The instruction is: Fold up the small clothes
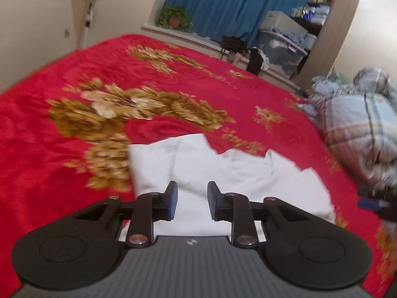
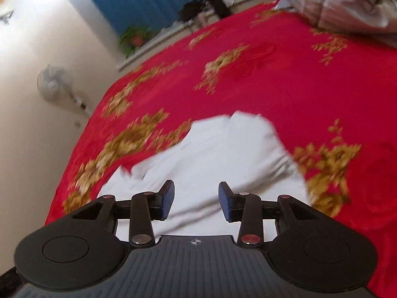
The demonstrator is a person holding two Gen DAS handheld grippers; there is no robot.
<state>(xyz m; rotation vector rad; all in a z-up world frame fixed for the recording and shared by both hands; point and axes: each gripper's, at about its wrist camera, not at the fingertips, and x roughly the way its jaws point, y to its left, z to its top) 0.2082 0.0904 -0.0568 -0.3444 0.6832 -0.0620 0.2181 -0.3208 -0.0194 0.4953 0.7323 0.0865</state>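
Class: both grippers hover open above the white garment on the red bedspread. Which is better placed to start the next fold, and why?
Probably the left gripper: the white garment has a straight side edge just beyond its fingers. The right gripper faces the garment's middle.

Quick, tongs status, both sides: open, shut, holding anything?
Left tongs: open, holding nothing, above the white garment.
Right tongs: open, holding nothing, above the same garment.

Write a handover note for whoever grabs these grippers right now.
Left gripper: open, empty, over the near part of the white garment.
Right gripper: open, empty, over the same garment.
Garment lies rumpled on the red floral blanket, far edge uneven; a plaid quilt is bunched to the right.
Done: no neat fold visible.
Left: grasp the edges, fold, flatten.
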